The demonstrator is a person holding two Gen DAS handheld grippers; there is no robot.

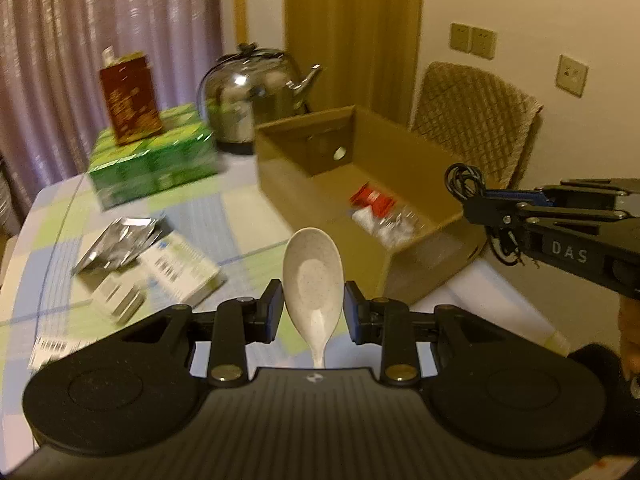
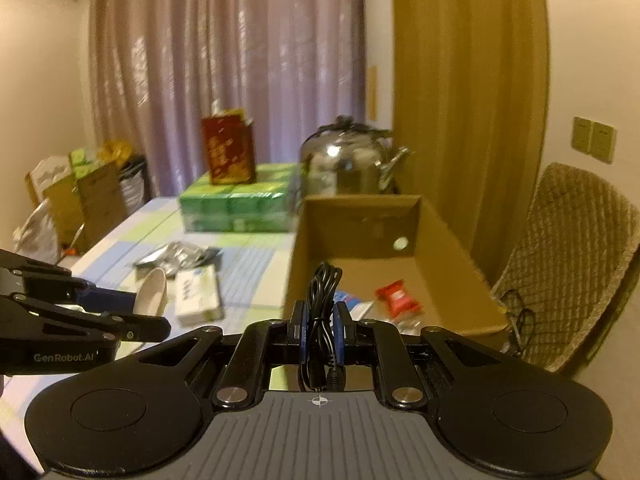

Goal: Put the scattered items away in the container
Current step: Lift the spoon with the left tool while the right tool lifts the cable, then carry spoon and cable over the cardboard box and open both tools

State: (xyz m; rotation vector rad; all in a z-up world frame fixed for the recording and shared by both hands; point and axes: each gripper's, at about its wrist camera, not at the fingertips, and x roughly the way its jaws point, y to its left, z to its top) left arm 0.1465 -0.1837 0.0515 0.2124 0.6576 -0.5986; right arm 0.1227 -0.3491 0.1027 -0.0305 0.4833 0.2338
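Speckled cream spoon (image 1: pixel 313 280) pinched bowl-up between left gripper (image 1: pixel 313 310) fingers, short of cardboard box (image 1: pixel 400 156). Black coiled cable (image 2: pixel 322 304) clamped in right gripper (image 2: pixel 320 320), at box's near edge, possibly just over it. Carry each past the rim, lower inside, release clear of red packet (image 2: pixel 396 298). Boxes, foil pouches left on worktop (image 1: pixel 240 216).

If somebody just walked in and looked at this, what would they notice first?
Probably the two tongs, each holding something: the left tongs grip a speckled white spoon, and the right tongs pinch a coiled black cable. Right after that, the open cardboard box on the table, with a red packet already lying inside, and the shiny metal kettle standing behind it.
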